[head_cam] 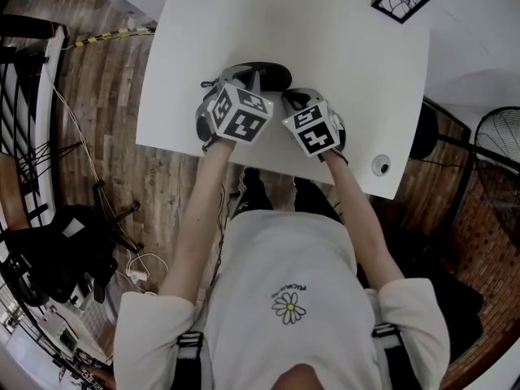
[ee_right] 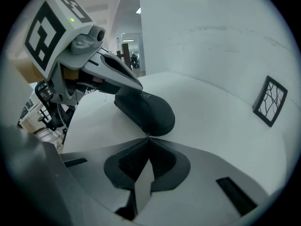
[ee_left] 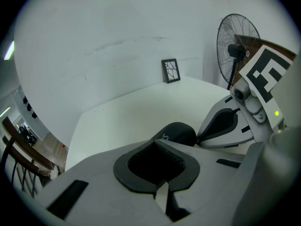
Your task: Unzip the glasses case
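Clamps the dark glasses case [ee_right: 146, 109] with the left gripper [ee_left: 162, 147], on the white bench [head_cam: 325, 39] close to its near edge, about the middle. Pinches with the right gripper [ee_right: 148, 139], jaws fully together, a tiny zipper pull [ee_right: 146, 136] at the case's right end.

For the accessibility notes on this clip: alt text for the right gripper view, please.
The right gripper has its jaws closed at the near end of a dark glasses case, apparently pinching its zipper pull. The left gripper clamps the case's far end on a white table.
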A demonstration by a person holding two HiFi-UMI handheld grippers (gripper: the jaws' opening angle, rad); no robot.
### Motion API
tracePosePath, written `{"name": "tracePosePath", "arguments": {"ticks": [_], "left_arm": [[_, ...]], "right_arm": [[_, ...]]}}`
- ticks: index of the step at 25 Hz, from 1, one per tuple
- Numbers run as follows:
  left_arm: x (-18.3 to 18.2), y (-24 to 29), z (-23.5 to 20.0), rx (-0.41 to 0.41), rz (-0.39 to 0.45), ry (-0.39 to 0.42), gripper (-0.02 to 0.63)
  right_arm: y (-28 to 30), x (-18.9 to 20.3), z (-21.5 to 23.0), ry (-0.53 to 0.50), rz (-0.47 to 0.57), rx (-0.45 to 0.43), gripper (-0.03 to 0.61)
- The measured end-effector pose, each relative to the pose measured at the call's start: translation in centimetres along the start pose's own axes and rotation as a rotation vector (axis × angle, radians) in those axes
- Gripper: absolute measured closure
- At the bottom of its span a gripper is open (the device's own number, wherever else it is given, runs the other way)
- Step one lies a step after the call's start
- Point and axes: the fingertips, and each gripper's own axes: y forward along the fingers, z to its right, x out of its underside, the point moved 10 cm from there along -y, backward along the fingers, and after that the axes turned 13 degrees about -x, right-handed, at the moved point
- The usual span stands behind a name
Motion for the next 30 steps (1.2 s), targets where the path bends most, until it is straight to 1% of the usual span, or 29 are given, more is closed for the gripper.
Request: {"name": "tracePosePath", "arguments": {"ticks": [2,6,8,11,14,16,18,20,22,24,28,30], "left_arm": [[-0.1,0.0,-0.1,0.000,-0.007,-0.006,0.607],[0.0,0.2,0.3,-0.013,-0.005,0.017,0.607],[0.2,0.1,0.4,-0.015,0.000,0.015,0.607],[0.1,-0.1,0.3,-0.004,-0.003,-0.006,0.607],[0.4,-0.1,0.4,-0.010,0.000,-0.046,0.607],[0.6,-0.2,0.2,0.007,0.005,-0.090,0.607],[0.7,-0.8,-0.1,0.033,0.008,-0.152,0.607],[1.1,-2.0,-0.1,0.023,0.017,-0.200,0.607],[1.5,-3.4,0.5,0.009,0.029,-0.202,0.607],[2.1,-4.7,1.3,0.011,0.027,-0.190,0.607],[3.8,-5.6,2.6,0.024,-0.013,-0.190,0.607],[4.4,-5.7,2.8,0.028,-0.029,-0.179,0.607]], "right_arm": [[-0.2,-0.2,0.1,-0.006,-0.024,0.030,0.571],[-0.5,-0.3,1.8,0.048,-0.036,0.091,0.571],[-0.5,-0.7,2.8,0.028,-0.053,0.088,0.571],[-0.3,-1.2,3.9,-0.034,-0.100,0.048,0.571],[-0.3,-1.2,3.8,-0.051,-0.116,0.032,0.571],[-0.5,-0.9,3.1,-0.068,-0.118,0.031,0.572],[-0.9,-0.4,1.9,-0.099,-0.131,0.009,0.572],[-1.4,0.5,-0.1,-0.153,-0.152,-0.023,0.572],[-2.0,1.6,-2.5,-0.187,-0.160,-0.058,0.572],[-2.2,2.7,-5.2,-0.202,-0.155,-0.098,0.572],[-1.7,3.7,-10.0,-0.229,-0.145,-0.192,0.572],[-1.0,3.8,-11.8,-0.257,-0.156,-0.221,0.572]]}}
